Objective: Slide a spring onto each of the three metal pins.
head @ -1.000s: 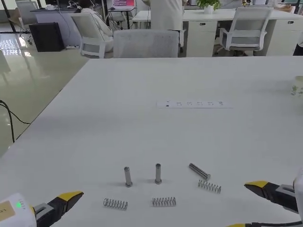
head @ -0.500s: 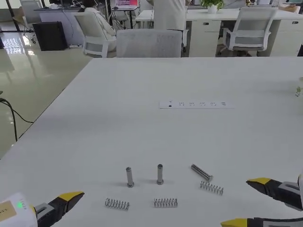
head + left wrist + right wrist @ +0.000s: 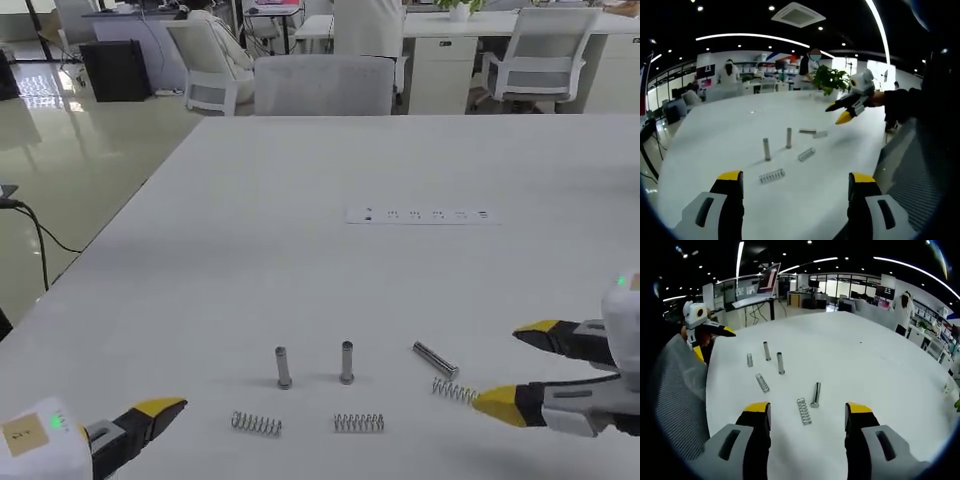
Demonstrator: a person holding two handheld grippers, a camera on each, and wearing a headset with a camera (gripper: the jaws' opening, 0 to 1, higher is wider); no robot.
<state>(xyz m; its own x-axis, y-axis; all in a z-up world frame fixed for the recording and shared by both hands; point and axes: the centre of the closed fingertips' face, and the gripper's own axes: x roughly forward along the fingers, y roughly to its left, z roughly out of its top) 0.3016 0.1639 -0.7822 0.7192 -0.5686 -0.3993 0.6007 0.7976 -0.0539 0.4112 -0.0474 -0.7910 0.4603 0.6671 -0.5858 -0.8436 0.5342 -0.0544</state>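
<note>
Two metal pins stand upright on the white table (image 3: pixel 300 250), one at the left (image 3: pixel 283 367) and one at the middle (image 3: pixel 346 362). A third pin (image 3: pixel 434 360) lies on its side to their right. Three springs lie in front of them: left (image 3: pixel 256 423), middle (image 3: pixel 359 423) and right (image 3: pixel 455 391). My right gripper (image 3: pixel 497 368) is open just right of the lying pin and the right spring, whose end is beside its lower jaw. In the right gripper view the spring (image 3: pixel 803 411) and lying pin (image 3: pixel 815 394) sit ahead of the jaws. My left gripper (image 3: pixel 150 420) hovers open at the near left, holding nothing (image 3: pixel 795 180).
A flush power strip (image 3: pixel 422 215) sits mid-table. Office chairs (image 3: pixel 325 85) and desks stand beyond the far edge, with a person (image 3: pixel 368 25) standing there. The table's left edge drops to a shiny floor with a cable (image 3: pixel 40 240).
My right gripper has moved left and up, in toward the right spring and the lying pin. The left gripper has barely moved. The head camera has shifted a little.
</note>
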